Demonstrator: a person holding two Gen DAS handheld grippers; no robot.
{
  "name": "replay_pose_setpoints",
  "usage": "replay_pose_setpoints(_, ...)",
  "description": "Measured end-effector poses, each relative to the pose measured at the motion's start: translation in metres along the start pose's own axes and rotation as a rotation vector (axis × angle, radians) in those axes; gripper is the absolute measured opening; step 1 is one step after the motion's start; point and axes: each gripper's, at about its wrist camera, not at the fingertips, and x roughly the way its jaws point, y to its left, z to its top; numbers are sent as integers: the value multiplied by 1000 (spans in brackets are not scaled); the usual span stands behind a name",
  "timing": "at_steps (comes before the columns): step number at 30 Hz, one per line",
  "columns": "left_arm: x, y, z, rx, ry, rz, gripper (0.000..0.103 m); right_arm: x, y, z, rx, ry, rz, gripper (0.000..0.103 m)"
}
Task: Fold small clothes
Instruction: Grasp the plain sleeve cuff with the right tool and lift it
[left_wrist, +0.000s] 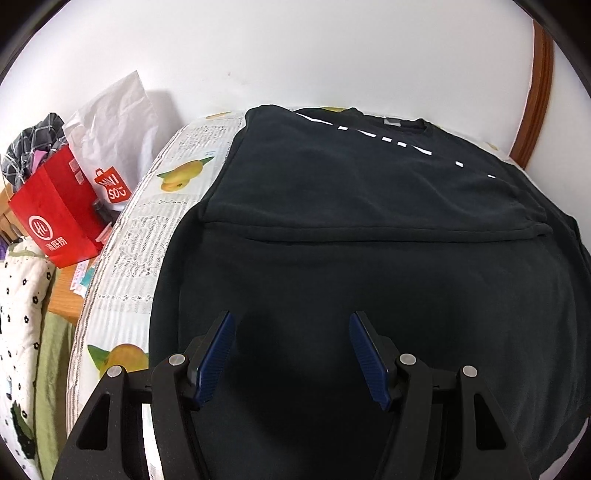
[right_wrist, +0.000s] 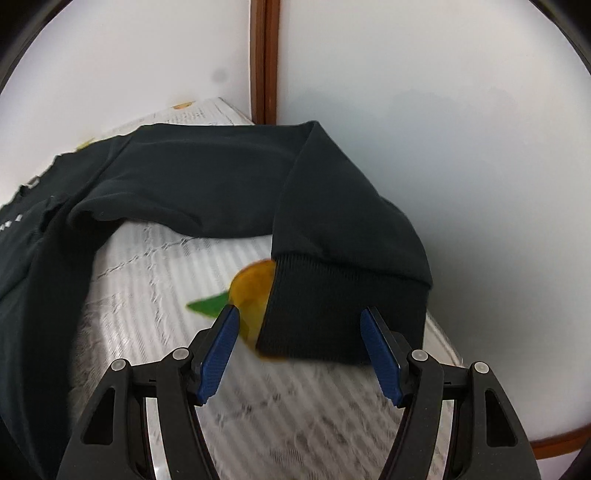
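A black sweatshirt (left_wrist: 369, 229) with white lettering lies spread on a table covered in a white cloth with mango prints (left_wrist: 147, 236). One sleeve lies folded across its chest. My left gripper (left_wrist: 291, 321) is open and empty, hovering over the sweatshirt's lower body. In the right wrist view the other sleeve (right_wrist: 229, 177) stretches out and bends back toward me, ending in a ribbed cuff (right_wrist: 340, 314). My right gripper (right_wrist: 299, 317) is open, with its jaws on either side of the cuff, not closed on it.
A red paper bag (left_wrist: 55, 214) and a white bag (left_wrist: 114, 129) stand left of the table by a floral quilt (left_wrist: 22, 332). White walls (right_wrist: 443, 129) with a brown wooden strip (right_wrist: 264, 59) close off the table's far and right sides.
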Motion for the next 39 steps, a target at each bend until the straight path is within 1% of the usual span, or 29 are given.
replay_pose_setpoints(1, 2, 1, 0, -3, 5, 3, 62, 1, 1, 2, 3, 2, -8, 58)
replay_pose_setpoints(2, 3, 1, -1, -6, 10, 3, 62, 0, 2, 2, 5, -2, -22, 36)
replay_pose_setpoints(3, 4, 4, -2, -12, 16, 5, 62, 1, 3, 3, -13, -6, -51, 27)
replay_pose_setpoints(4, 4, 6, -3, -16, 18, 6, 62, 0, 5, 4, -35, -4, -57, 15)
replay_pose_setpoints(5, 4, 7, -2, -17, 20, 7, 62, -1, 8, 5, -62, -10, -73, 12)
replay_pose_setpoints(7, 2, 13, -4, -15, 17, 12, 62, -4, 10, 6, -73, -15, -96, 10)
replay_pose_setpoints(9, 2, 17, -5, -15, 19, 12, 62, -13, 10, 10, -61, -23, -80, 10)
replay_pose_setpoints(11, 3, 22, -8, -20, 36, -3, 62, -31, 12, 17, -34, -57, -33, 10)
replay_pose_setpoints(15, 4, 29, -17, -29, 43, -22, 62, -67, 22, 31, -9, -92, 53, 10)
replay_pose_setpoints(18, 0, 32, -23, -17, 35, -36, 63, -94, 42, 44, -31, -119, 120, 10)
replay_pose_setpoints(22, -4, 38, -25, -23, 28, -71, 65, -117, 71, 59, -52, -123, 212, 10)
replay_pose_setpoints(25, -3, 39, -20, -30, 34, -79, 65, -131, 104, 69, -85, -125, 279, 10)
replay_pose_setpoints(27, -3, 39, -17, -20, 17, -60, 67, -142, 126, 70, -107, -122, 314, 10)
replay_pose_setpoints(30, -3, 38, -16, -11, -4, -39, 67, -160, 164, 70, -150, -130, 364, 9)
replay_pose_setpoints(33, 1, 38, -18, 5, -14, -37, 67, -175, 207, 74, -191, -133, 427, 9)
replay_pose_setpoints(36, 7, 41, -19, -2, -8, -44, 67, -188, 252, 73, -241, -140, 480, 9)
replay_pose_setpoints(39, 11, 46, -20, -29, -9, -62, 72, -197, 302, 69, -305, -144, 528, 9)
